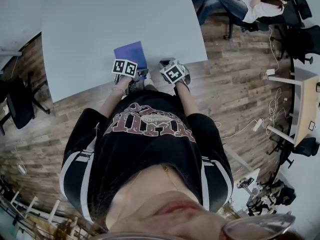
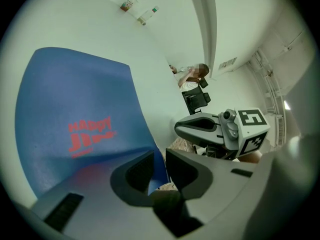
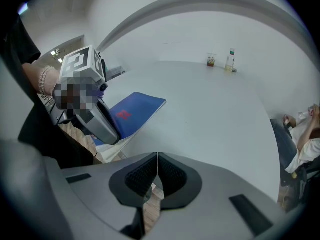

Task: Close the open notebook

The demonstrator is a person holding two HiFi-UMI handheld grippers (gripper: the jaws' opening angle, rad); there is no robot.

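Table: a wide, pale grey top (image 1: pixel 100 24), mostly bare.
Cup and bottle: a small clear cup (image 3: pixel 210 60) and a slim bottle (image 3: pixel 230 60) stand side by side near the table's far edge.
Floor: brown wood planks (image 1: pixel 235 89) lie on all sides of the table.
Seated person: someone in a white top and jeans (image 1: pixel 247 1) sits just past the table's far right corner.
Black chair: an office chair (image 1: pixel 20 101) stands off the table's left side.
Cables: white leads and a power strip (image 1: pixel 257 125) lie on the floor, well to the right of the table.
Wooden desk: a light desk (image 1: pixel 306 109) stands further right, well apart from the table.
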